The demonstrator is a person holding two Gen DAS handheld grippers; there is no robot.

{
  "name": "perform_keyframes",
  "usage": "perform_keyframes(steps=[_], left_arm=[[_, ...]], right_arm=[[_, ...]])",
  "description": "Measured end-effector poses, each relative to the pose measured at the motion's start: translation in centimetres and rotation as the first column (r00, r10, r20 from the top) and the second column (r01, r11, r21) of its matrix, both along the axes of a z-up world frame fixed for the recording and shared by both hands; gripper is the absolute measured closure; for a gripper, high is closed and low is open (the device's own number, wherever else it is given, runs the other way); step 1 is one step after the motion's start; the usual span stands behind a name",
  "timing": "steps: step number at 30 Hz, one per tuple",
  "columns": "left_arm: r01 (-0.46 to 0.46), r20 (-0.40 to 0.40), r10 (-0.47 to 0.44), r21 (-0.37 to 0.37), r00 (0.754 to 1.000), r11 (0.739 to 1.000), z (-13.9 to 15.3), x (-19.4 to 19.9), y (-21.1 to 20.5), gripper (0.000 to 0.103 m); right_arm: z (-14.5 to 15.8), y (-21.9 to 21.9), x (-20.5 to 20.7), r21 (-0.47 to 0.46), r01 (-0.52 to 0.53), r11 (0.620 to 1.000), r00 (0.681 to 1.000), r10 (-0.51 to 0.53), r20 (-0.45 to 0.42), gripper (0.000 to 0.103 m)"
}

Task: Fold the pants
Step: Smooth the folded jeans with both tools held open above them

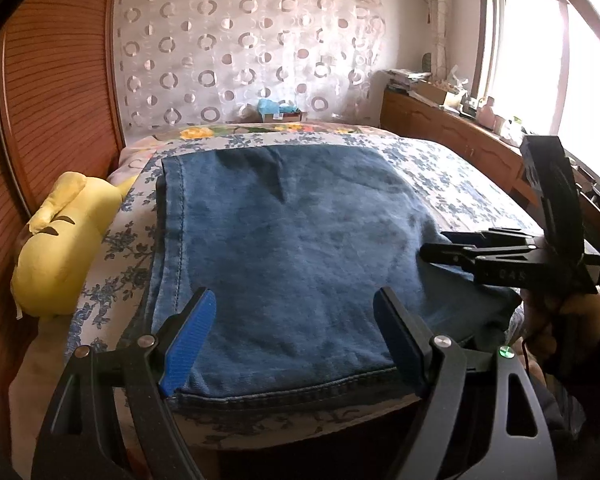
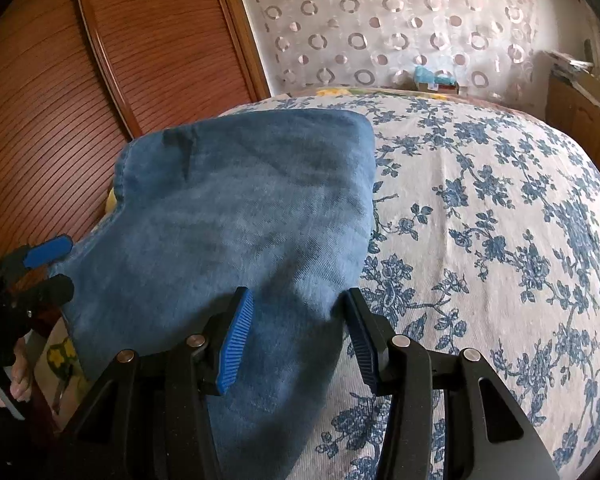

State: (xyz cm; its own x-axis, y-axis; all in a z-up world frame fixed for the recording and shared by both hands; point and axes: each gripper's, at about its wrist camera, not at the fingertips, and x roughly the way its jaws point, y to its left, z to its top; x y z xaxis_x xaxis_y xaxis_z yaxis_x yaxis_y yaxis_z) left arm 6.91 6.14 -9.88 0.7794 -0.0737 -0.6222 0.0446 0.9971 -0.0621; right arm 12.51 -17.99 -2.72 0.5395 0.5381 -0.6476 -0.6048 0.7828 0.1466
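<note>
Your left gripper [image 1: 292, 340] hovered with jaws wide and empty over the near hem of the folded pants [image 1: 292, 224], which lay at the bed's [image 2: 500, 220] near-left corner, long axis running away from you. Your right gripper [image 2: 298, 336] was half-open astride their right edge, apparently gripping nothing. The denim lay blue and mostly flat.

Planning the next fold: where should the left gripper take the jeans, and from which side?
Take the stitched hem edge of the jeans, coming in low from the near side. That edge lies flat along the bed's near edge, right under the open left gripper; one pad can probably slip beneath.
</note>
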Motion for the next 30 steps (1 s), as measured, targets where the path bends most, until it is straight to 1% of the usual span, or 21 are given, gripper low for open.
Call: perform_keyframes(steps=[1,2,3,4,5,10,13,16,18,21,23,24,25,26,27,28,29,30], left_arm=[[0.001,-0.001,-0.001,0.0,1.0,1.0,0.0,0.0,-0.1,0.021],[0.001,-0.001,-0.001,0.001,1.0,1.0,0.0,0.0,-0.2,0.021],[0.002,-0.001,-0.002,0.001,1.0,1.0,-0.1,0.0,-0.2,0.021],[0.003,-0.002,-0.003,0.001,1.0,1.0,-0.1,0.0,-0.2,0.021],[0.002,-0.003,-0.002,0.002,1.0,1.0,-0.1,0.1,-0.2,0.021],[0.007,0.0,-0.007,0.005,1.0,1.0,0.2,0.5,-0.6,0.021],[0.016,0.016,-0.016,0.002,1.0,1.0,1.0,0.8,-1.0,0.021],[0.037,0.034,-0.037,-0.002,0.999,0.999,1.7,1.0,-1.7,0.021],[0.055,0.035,-0.055,-0.007,0.998,0.998,2.0,1.3,-2.4,0.021],[0.081,0.023,-0.08,-0.013,0.996,0.997,1.6,1.7,-3.4,0.021],[0.094,0.012,-0.093,-0.017,0.996,0.995,1.3,1.9,-3.9,0.021],[0.102,0.005,-0.102,-0.019,0.995,0.995,1.0,2.0,-4.3,0.021],[0.108,0.001,-0.108,-0.022,0.994,0.994,0.9,2.1,-4.6,0.021],[0.116,-0.006,-0.116,-0.024,0.993,0.993,0.7,2.3,-5.0,0.021],[0.126,-0.013,-0.127,-0.025,0.992,0.992,0.4,2.3,-5.5,0.021],[0.132,-0.016,-0.132,-0.023,0.991,0.991,0.4,2.4,-5.8,0.021],[0.139,-0.022,-0.14,-0.021,0.99,0.99,0.1,2.4,-6.2,0.021],[0.143,-0.026,-0.143,-0.02,0.989,0.99,0.1,2.4,-6.3,0.021]], right_arm=[[0.2,0.0,0.0,0.001,-0.004,1.0,1.0,0.004,-0.002,0.062],[0.2,0.2,0.0,0.005,-0.013,1.0,1.0,0.013,-0.003,0.073],[0.4,0.3,0.0,0.005,-0.012,1.0,1.0,0.012,0.001,0.078],[0.5,0.4,0.0,0.002,-0.012,1.0,1.0,0.012,0.01,0.09],[0.8,0.5,0.0,0.001,-0.018,1.0,1.0,0.018,0.024,0.094],[3.5,-0.1,-0.4,0.019,-0.002,1.0,0.991,0.0,0.131,0.097],[5.5,-0.7,0.0,0.019,0.009,1.0,0.985,-0.012,0.175,0.097],[6.6,-1.8,0.5,0.004,0.042,0.999,0.978,-0.042,0.204,0.097],[6.5,-2.9,1.0,-0.003,0.069,0.998,0.979,-0.067,0.195,0.097],[5.1,-4.3,2.0,0.008,0.085,0.996,0.989,-0.085,0.117,0.097],[4.1,-4.8,2.0,-0.018,0.104,0.994,0.989,-0.101,0.105,0.095],[3.6,-5.0,2.0,-0.041,0.113,0.993,0.989,-0.109,0.105,0.092],[3.2,-5.0,1.9,-0.053,0.112,0.992,0.989,-0.107,0.099,0.087],[2.6,-5.2,1.9,-0.057,0.095,0.994,0.993,-0.09,0.077,0.077],[2.3,-5.1,1.8,-0.059,0.084,0.995,0.995,-0.08,0.062,0.072],[2.0,-5.2,1.6,-0.063,0.09,0.994,0.994,-0.086,0.061,0.061],[1.7,-5.4,1.4,-0.067,0.098,0.993,0.994,-0.094,0.062,0.055],[1.4,-5.7,1.2,-0.062,0.1,0.993,0.994,-0.096,0.059,0.053]])
